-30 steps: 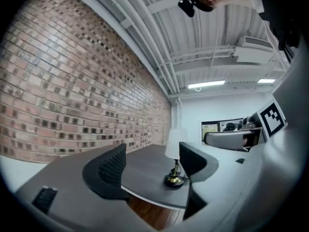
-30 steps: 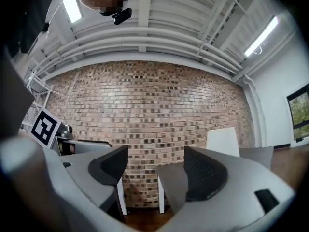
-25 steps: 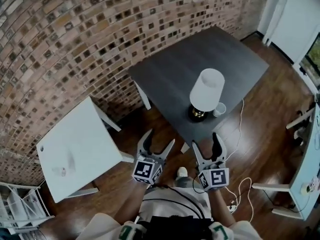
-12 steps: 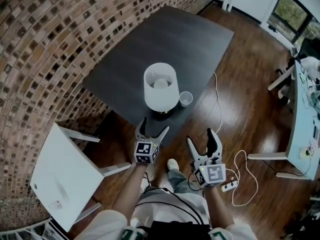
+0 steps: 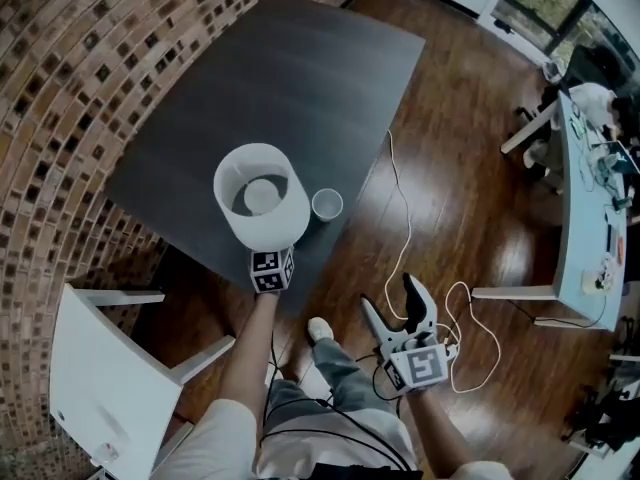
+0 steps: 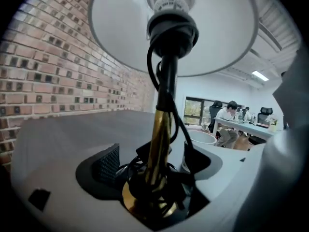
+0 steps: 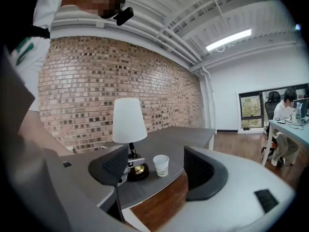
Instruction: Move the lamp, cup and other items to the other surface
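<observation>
Your left tool (image 6: 152,161) has swung in under the shade to the near edge of the desk (image 5: 300,78), and its jaws have just been narrowing. They straddle the brass stem of the lamp (image 5: 262,203) just above its base without yet pinching it, so the first pickup looks one squeeze away. Your right tool (image 5: 390,301) hangs spread and empty off that edge. The lamp stands upright by it, long axis vertical, shade on top, with the cup (image 5: 326,204) just beside it.
</observation>
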Demonstrator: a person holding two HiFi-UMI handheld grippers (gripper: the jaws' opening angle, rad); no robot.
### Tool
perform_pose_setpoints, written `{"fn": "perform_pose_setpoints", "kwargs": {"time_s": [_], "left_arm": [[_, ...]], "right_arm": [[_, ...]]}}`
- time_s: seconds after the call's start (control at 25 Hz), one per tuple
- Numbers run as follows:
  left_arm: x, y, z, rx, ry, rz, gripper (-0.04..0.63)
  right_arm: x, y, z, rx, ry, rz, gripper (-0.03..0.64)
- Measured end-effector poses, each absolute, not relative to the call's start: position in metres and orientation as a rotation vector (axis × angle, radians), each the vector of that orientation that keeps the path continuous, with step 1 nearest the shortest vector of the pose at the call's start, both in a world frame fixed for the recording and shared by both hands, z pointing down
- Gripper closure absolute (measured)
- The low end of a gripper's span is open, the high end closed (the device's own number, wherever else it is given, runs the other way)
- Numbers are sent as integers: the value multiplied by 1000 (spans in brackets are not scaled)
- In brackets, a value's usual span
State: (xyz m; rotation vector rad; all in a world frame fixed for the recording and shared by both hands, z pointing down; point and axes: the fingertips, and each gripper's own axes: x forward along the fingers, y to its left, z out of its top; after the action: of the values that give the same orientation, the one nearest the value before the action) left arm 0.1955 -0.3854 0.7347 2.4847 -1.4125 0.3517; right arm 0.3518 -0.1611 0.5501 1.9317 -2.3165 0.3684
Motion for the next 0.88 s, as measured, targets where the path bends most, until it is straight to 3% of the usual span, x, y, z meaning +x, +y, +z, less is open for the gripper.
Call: {"fn": "perform_pose_setpoints", "kwargs": {"time_s": [0.12,0.28,0.32,0.88], "left_arm": [[202,-405,723,2483,-1470,308,226],[218,-402,683,2582,-1505,266,456],[220,-401,675,2609,-1509,252,481],[206,-389,602,2804,-1506,147,503]], "right_arm": [[368,-163,558,1941,-2285,328,244],[373,-162,560,1922,-2285,321,244],[373,-161,560,1919,-2286,322,245],[337,-158,553,1851,-2385,313,245]]}}
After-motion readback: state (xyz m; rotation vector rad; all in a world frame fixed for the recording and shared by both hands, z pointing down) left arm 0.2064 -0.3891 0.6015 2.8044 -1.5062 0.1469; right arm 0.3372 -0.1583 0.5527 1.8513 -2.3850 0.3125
